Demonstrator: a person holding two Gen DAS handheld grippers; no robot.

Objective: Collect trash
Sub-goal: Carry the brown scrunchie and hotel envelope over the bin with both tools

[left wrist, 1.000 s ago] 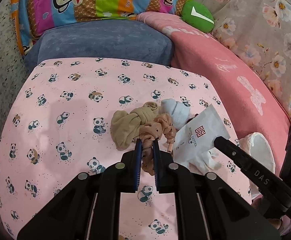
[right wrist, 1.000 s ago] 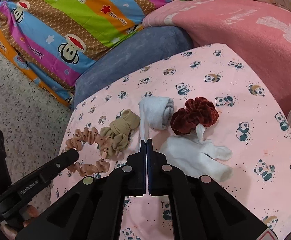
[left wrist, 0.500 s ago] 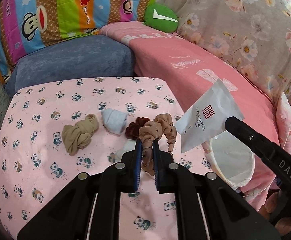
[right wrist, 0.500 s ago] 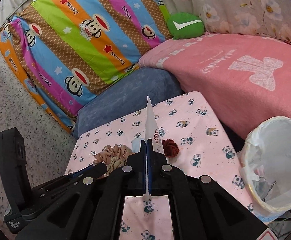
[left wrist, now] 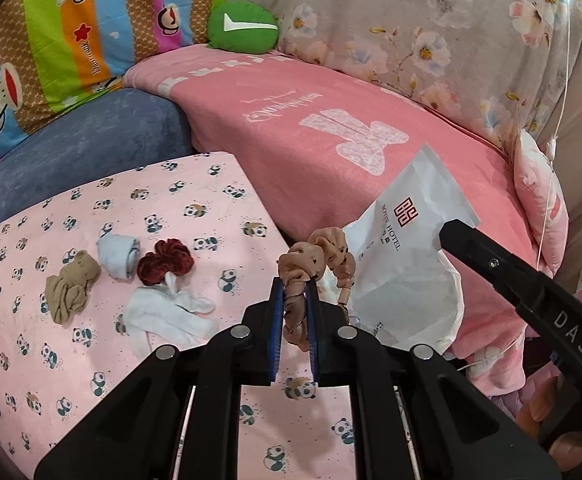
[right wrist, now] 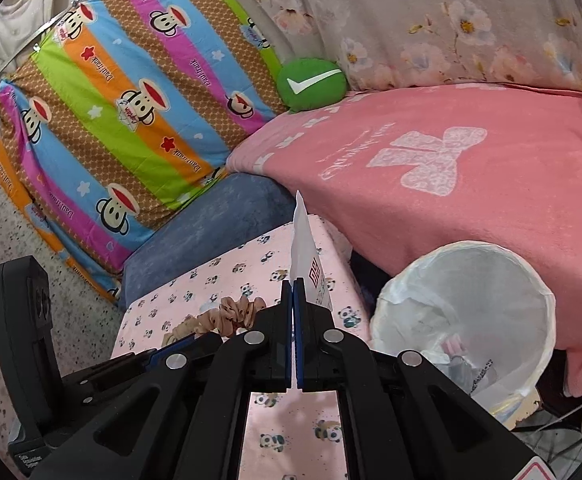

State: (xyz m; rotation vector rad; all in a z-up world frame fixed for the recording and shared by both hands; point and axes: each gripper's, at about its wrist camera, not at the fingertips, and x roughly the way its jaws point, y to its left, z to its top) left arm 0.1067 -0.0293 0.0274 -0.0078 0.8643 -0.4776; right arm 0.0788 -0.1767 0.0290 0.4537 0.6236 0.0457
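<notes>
My left gripper (left wrist: 293, 284) is shut on a tan spotted scrunchie (left wrist: 319, 256), which hangs lifted above the panda-print table (left wrist: 91, 360). The right gripper (right wrist: 293, 282) is shut on a white hotel packet (right wrist: 307, 248) with a red logo, held edge-on above the table's right edge. That same packet (left wrist: 415, 224) shows flat in the left wrist view, pinched by the right gripper's black finger (left wrist: 491, 264). A bin lined with a white bag (right wrist: 467, 312) stands low on the right, beside the table. The scrunchie (right wrist: 235, 310) shows at the left gripper's tip in the right wrist view.
On the table lie a beige knotted stocking (left wrist: 69, 292), a pale blue sock (left wrist: 119, 254), a dark red scrunchie (left wrist: 165, 264) and a white sock (left wrist: 167, 316). A pink blanket (left wrist: 331, 128), a blue cushion (left wrist: 91, 136), a striped monkey-print quilt (right wrist: 131, 112) and a green pillow (right wrist: 311, 84) lie behind.
Both grippers have risen and swung right toward the bin. The packet and the tan scrunchie came up off the table with them. The bin is now in full view of the right wrist.
</notes>
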